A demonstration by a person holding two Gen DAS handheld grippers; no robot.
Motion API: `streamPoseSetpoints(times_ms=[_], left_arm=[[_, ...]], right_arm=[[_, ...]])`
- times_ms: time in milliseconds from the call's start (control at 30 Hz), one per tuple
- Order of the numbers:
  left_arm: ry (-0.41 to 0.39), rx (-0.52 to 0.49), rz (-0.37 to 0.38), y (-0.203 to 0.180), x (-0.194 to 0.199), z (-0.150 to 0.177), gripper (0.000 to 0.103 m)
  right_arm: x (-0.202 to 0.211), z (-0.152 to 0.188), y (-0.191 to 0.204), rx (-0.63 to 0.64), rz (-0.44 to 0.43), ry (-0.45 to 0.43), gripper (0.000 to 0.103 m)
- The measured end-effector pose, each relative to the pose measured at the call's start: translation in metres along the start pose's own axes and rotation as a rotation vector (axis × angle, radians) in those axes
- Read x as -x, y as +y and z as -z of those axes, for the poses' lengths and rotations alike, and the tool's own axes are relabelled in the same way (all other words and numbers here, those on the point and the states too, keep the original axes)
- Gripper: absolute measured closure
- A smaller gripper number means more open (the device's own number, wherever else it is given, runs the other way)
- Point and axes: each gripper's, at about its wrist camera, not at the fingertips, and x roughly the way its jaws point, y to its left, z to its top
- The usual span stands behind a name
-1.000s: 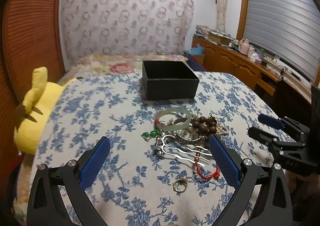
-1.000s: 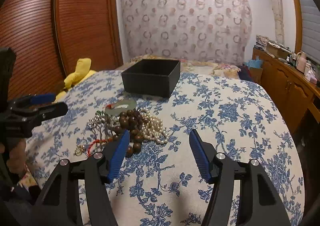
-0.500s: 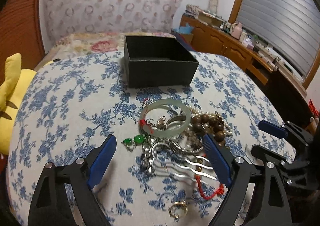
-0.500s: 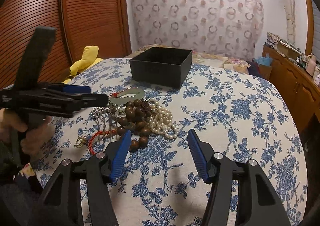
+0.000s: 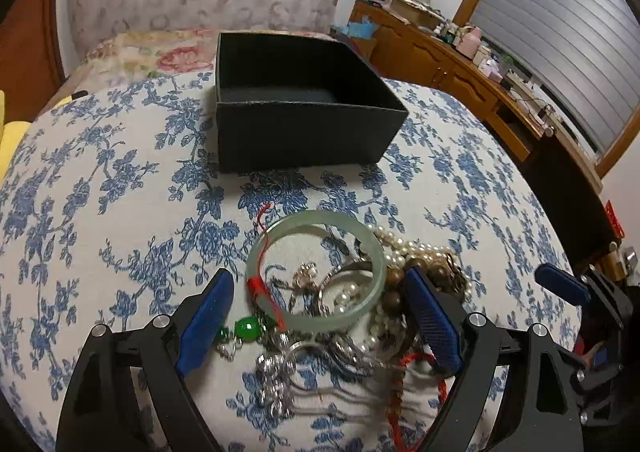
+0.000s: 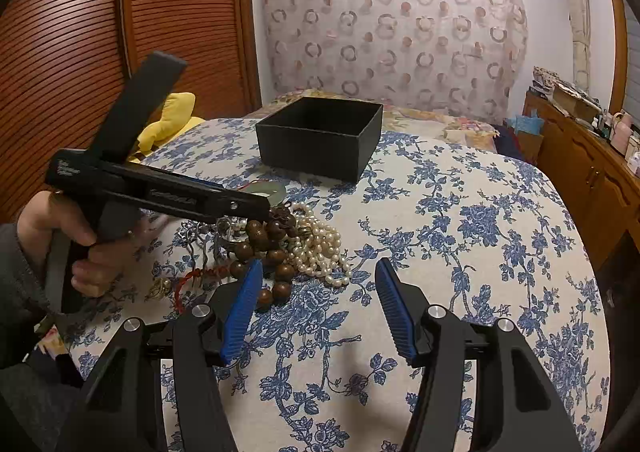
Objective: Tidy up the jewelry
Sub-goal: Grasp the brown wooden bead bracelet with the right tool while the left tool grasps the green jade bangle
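A pile of jewelry lies on the floral cloth: a pale green jade bangle (image 5: 316, 272) with a red thread, a green-stone pendant (image 5: 246, 329), a silver hair comb (image 5: 304, 376), brown wooden beads (image 6: 266, 242) and a pearl necklace (image 6: 320, 248). An empty black box (image 5: 304, 124) stands behind it, also in the right wrist view (image 6: 320, 138). My left gripper (image 5: 320, 318) is open, its fingers either side of the bangle just above the pile. My right gripper (image 6: 318, 306) is open and empty over bare cloth, right of the beads.
The table (image 6: 480, 236) has a blue floral cloth. A yellow plush toy (image 6: 172, 120) lies at its left edge. A wooden sideboard (image 5: 472, 64) with clutter runs along the right wall. A wooden wardrobe (image 6: 80, 52) stands at the left.
My left gripper has moved forward and down over the pile, so the bangle now sits between its fingers. My right gripper has barely moved.
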Motion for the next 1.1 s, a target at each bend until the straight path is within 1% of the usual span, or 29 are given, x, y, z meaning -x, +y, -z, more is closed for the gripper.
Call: streamPoseSetpoints(times_ms=[100, 200, 233, 267, 467, 700, 800, 833, 967, 1100], left_arm=[[0.005, -0.011, 0.007, -0.002, -0.004, -0.004, 0.019], [0.003, -0.017, 0.010, -0.003, -0.003, -0.005, 0.024], [0.001, -0.020, 0.006, -0.002, -0.002, -0.005, 0.033], [-0.001, -0.021, 0.009, -0.001, -0.001, -0.005, 0.035], [-0.016, -0.034, -0.014, 0.003, 0.004, -0.001, 0.035], [-0.071, -0.045, -0.037, 0.006, 0.017, 0.003, 0.035], [-0.094, -0.046, -0.045, 0.007, 0.025, 0.006, 0.035], [-0.101, -0.043, -0.046, 0.007, 0.027, 0.007, 0.036], [-0.123, -0.030, -0.052, 0.010, 0.035, 0.012, 0.036], [-0.150, -0.027, -0.068, 0.011, 0.044, 0.016, 0.036]], right_arm=[[-0.001, -0.001, 0.001, 0.004, 0.000, 0.002, 0.042], [-0.004, -0.001, 0.003, 0.013, -0.005, 0.009, 0.042], [-0.005, -0.001, 0.004, 0.017, -0.007, 0.011, 0.042], [-0.006, -0.001, 0.005, 0.020, -0.009, 0.013, 0.042], [-0.009, 0.000, 0.009, 0.026, -0.009, 0.021, 0.042], [-0.015, 0.002, 0.013, 0.039, -0.011, 0.035, 0.042], [-0.020, 0.001, 0.014, 0.041, -0.029, 0.050, 0.053], [-0.021, 0.000, 0.015, 0.041, -0.036, 0.053, 0.054], [-0.029, -0.006, 0.019, 0.030, -0.086, 0.069, 0.055], [-0.038, -0.010, 0.029, 0.051, -0.111, 0.087, 0.057]])
